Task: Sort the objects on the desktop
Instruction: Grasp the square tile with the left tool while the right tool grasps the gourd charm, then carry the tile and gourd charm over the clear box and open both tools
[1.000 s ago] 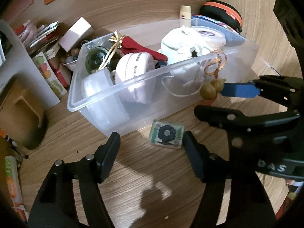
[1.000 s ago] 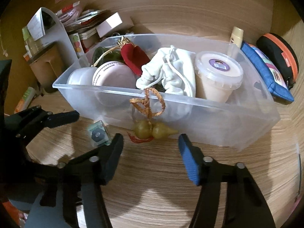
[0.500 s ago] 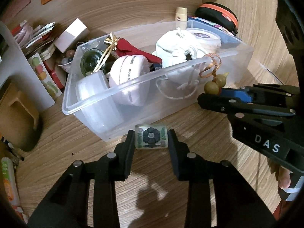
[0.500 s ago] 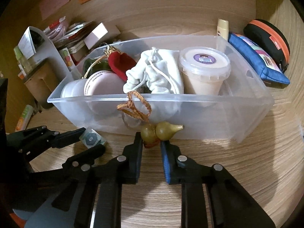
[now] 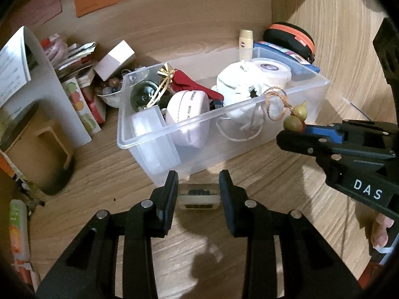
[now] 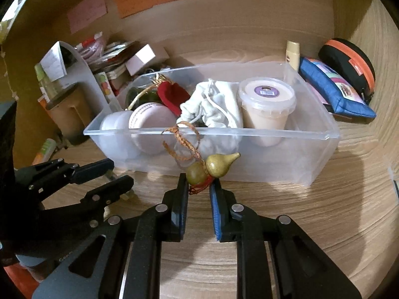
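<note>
In the left wrist view, the left gripper (image 5: 198,189) has its jaws closed on a small clear block (image 5: 199,196) with a dark pattern, held just near of the clear plastic bin (image 5: 321,84) on the wooden desk (image 5: 104,174). To the right, the right gripper (image 5: 294,131) pinches a gourd charm (image 5: 295,118) whose braided cord (image 5: 274,99) loops up over the bin's near wall. Inside the bin lie a white drawstring pouch (image 5: 239,84), a lidded tub (image 5: 271,71) and a pale round case (image 5: 187,117). In the right wrist view, the right gripper (image 6: 198,189) clamps the red tassel at the base of the gourd charm (image 6: 212,167), which sits just above the fingertips, against the bin's (image 6: 311,134) near wall. The left gripper (image 6: 117,174) is at the left, and a blue pouch (image 6: 336,92) lies far right.
</note>
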